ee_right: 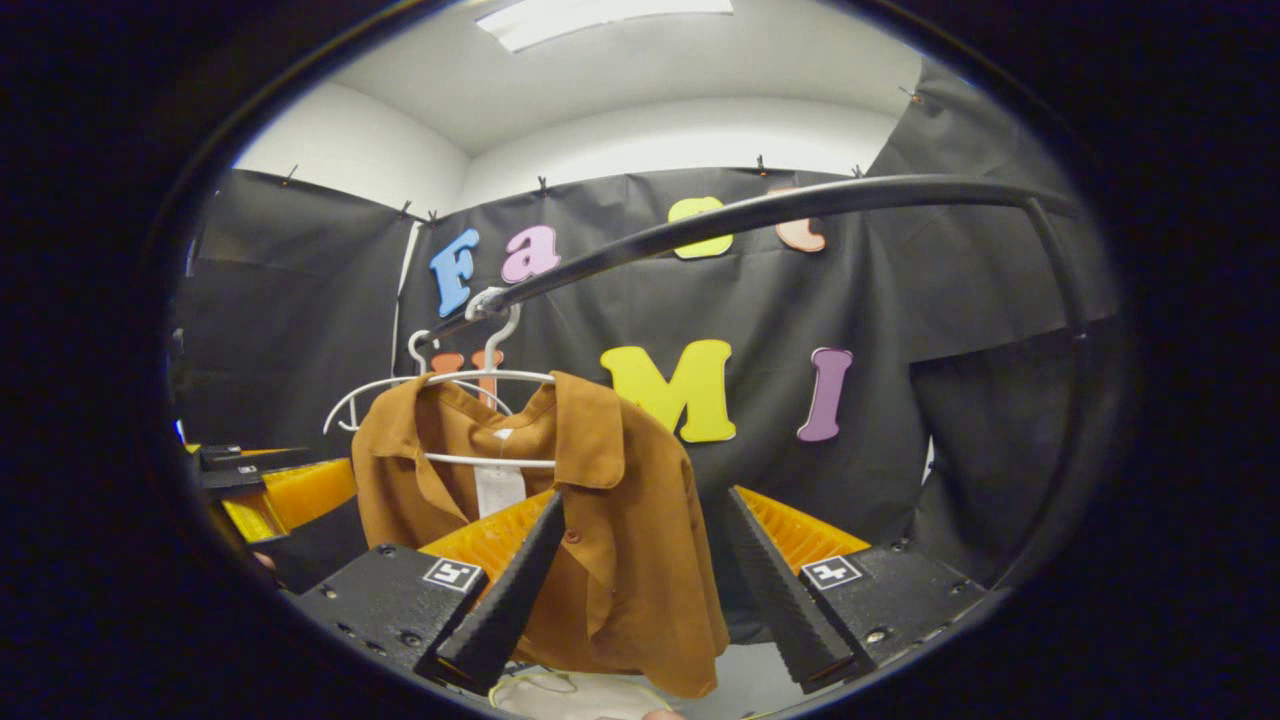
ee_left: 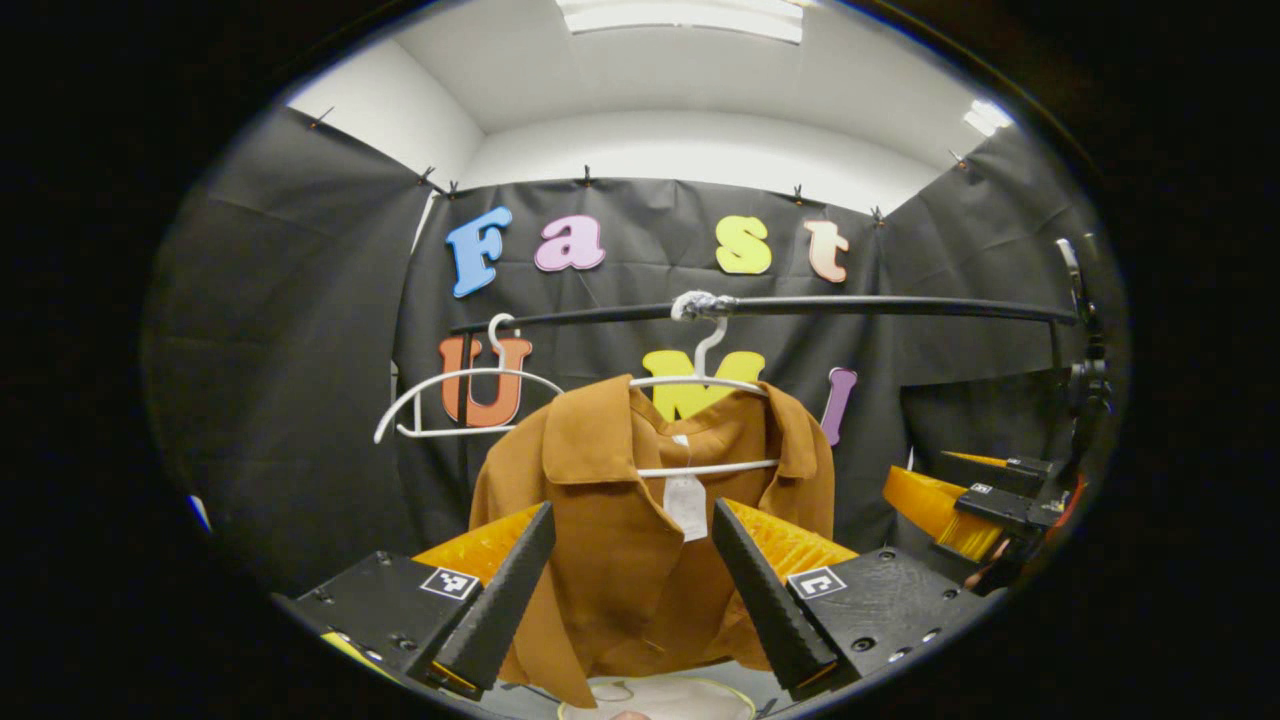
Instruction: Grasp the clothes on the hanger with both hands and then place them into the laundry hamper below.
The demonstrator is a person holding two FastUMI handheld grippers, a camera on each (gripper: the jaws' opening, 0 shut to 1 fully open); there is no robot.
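Black cloth walls [ee_left: 300, 350] close in the booth under a white ceiling with a bright light panel [ee_left: 680, 15] at twelve o'clock. A dark rail [ee_left: 880, 307] crosses the left gripper view at mid-height, and two white hangers hook over it: an empty hanger [ee_left: 460, 400] at about ten o'clock from centre, and the loaded hanger [ee_left: 705, 385] just right of it. The brown shirt [ee_left: 620, 540] drapes on that loaded hanger, collar open, with a white neck tag [ee_left: 686, 505] whose print is too small to read. In this view the left gripper [ee_left: 632, 590] has its fingers spread wide, the shirt hanging between and beyond them with neither finger touching it; square black-and-white marker tags sit on its body. The right gripper [ee_left: 975, 510] shows at three o'clock, off to the side of the shirt. In the right gripper view the rail [ee_right: 760, 210] arcs overhead, the shirt [ee_right: 600, 560] hangs just left of centre, and the right gripper [ee_right: 640, 590] is likewise spread apart, gripping nothing. The left gripper [ee_right: 270, 490] appears at nine o'clock. A pale rounded shape [ee_left: 655, 698] at six o'clock sits below the shirt's hem; I cannot tell whether it is the hamper.
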